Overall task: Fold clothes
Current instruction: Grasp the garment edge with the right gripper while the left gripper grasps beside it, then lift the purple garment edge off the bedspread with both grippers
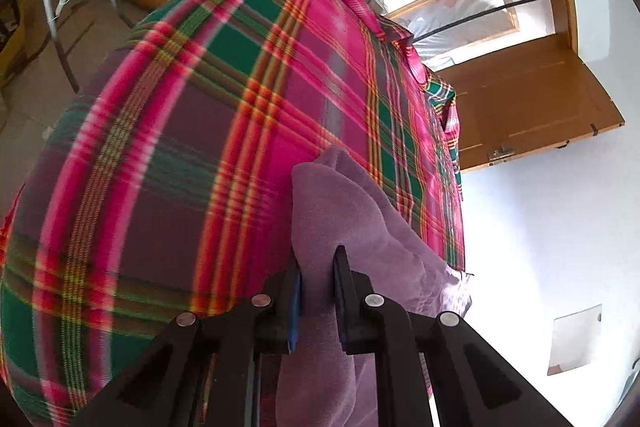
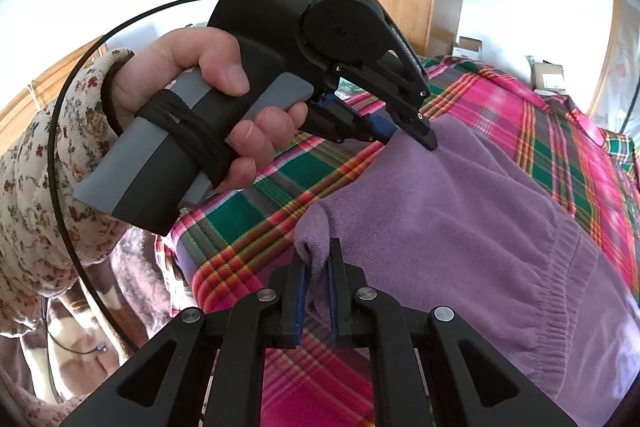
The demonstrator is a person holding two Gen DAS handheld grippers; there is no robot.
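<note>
Both my grippers are engaged on one purple fleece garment point(image 2: 460, 211), which lies on a bed covered by a pink, green and red plaid blanket point(image 1: 192, 131). My left gripper point(image 1: 318, 291) has its fingers point(image 1: 341, 275) pinching a raised fold of the fleece; seen from the right wrist view, this same gripper point(image 2: 408, 139) bites the cloth at its far edge, held by my left hand point(image 2: 208, 107) in a floral sleeve point(image 2: 36, 187). My right gripper point(image 2: 316, 283) has its fingers pinching a near corner of the fleece, drawn up into a small peak. As to progress, I judge a fold to be in hand: two points of the garment are lifted while the ribbed hem point(image 2: 560, 315) and main body rest flat on the blanket. Whether any fold is already laid under the body I cannot determine. The garment's right side runs out of frame, so its full outline, sleeves and type are unconfirmed. The left wrist view is motion-blurred across the blanket. A wooden door point(image 1: 532, 107) stands beyond the bed.
</note>
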